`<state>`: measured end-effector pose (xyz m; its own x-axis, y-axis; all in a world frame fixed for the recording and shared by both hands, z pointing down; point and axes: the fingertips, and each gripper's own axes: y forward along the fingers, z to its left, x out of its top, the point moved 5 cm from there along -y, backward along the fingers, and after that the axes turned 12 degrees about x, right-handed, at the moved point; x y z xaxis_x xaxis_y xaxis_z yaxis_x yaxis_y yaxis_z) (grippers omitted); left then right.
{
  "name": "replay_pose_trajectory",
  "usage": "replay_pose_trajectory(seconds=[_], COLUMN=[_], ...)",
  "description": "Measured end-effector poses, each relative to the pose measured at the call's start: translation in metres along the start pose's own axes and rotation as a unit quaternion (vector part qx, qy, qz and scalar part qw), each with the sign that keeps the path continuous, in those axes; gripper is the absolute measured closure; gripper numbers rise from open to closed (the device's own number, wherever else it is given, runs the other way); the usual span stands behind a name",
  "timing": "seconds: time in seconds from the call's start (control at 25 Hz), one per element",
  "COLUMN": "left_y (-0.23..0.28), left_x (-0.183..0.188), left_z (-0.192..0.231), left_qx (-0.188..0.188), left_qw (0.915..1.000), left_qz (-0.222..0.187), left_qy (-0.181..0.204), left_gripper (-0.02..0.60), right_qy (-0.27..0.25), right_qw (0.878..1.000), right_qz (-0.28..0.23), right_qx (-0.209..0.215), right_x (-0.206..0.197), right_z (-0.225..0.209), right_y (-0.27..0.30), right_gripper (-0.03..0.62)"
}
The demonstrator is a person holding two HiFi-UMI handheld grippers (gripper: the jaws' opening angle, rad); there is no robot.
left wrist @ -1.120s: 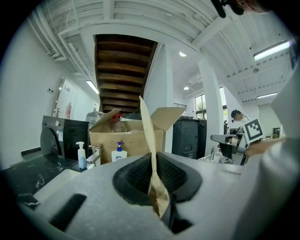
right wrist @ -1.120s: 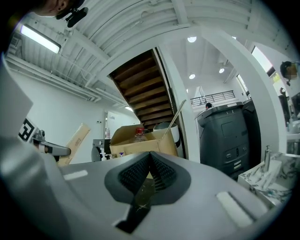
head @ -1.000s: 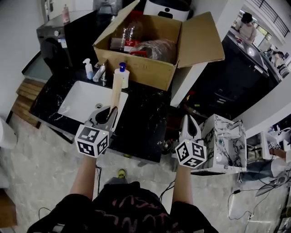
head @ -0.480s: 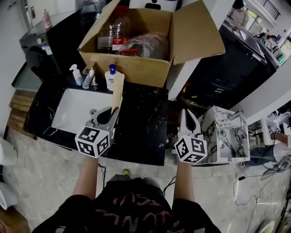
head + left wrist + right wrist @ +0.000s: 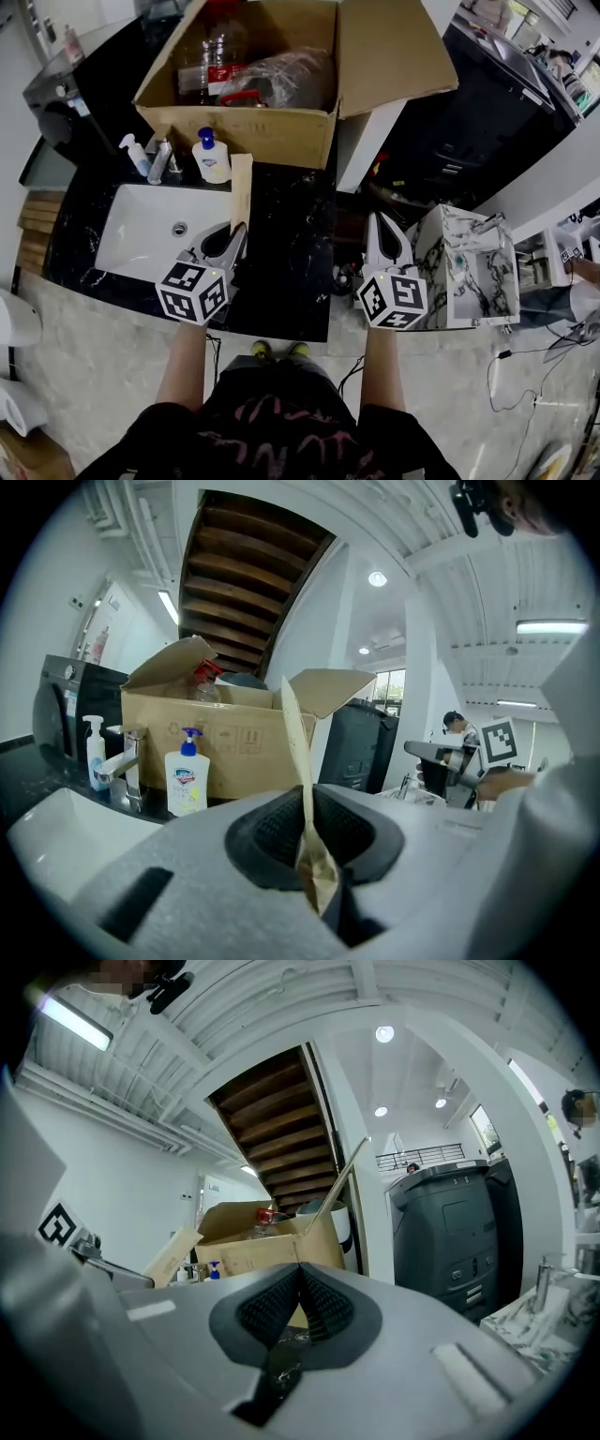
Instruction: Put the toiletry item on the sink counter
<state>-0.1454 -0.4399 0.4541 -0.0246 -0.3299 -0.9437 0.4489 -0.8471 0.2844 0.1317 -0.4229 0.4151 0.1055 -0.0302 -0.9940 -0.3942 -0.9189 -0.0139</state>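
At one black sink counter (image 5: 281,253) there is one white basin (image 5: 131,234), one faucet (image 5: 159,161) and one open cardboard box (image 5: 253,131). There are also two pump bottles, a blue-capped bottle (image 5: 211,157) and a smaller white bottle (image 5: 134,155). Two grippers are in frame, the left gripper (image 5: 236,230) and the right gripper (image 5: 378,220), along with one flat tan packet (image 5: 242,187). One marbled white cabinet (image 5: 464,272) stands on the floor, where two yellow shoe tips (image 5: 261,350) show.

Bright ceiling lights (image 5: 377,578), fisheye warping, dark vignetted corners
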Motion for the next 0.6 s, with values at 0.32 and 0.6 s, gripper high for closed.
replay_pose_trajectory(seconds=[0.32, 0.6], left_y=[0.024, 0.037], left_x=[-0.013, -0.053], left_z=[-0.026, -0.034], left_qx=[0.006, 0.030], left_qw=[0.9995, 0.9948], left_qz=[0.030, 0.097], left_qy=[-0.003, 0.003], left_gripper=[0.551, 0.551], right_qy=[0.016, 0.026], right_qw=[0.999, 0.999], right_qz=[0.003, 0.002], right_qx=[0.032, 0.036], right_x=[-0.005, -0.014], right_z=[-0.031, -0.044], right_y=[0.006, -0.003], right_gripper=[0.591, 0.591])
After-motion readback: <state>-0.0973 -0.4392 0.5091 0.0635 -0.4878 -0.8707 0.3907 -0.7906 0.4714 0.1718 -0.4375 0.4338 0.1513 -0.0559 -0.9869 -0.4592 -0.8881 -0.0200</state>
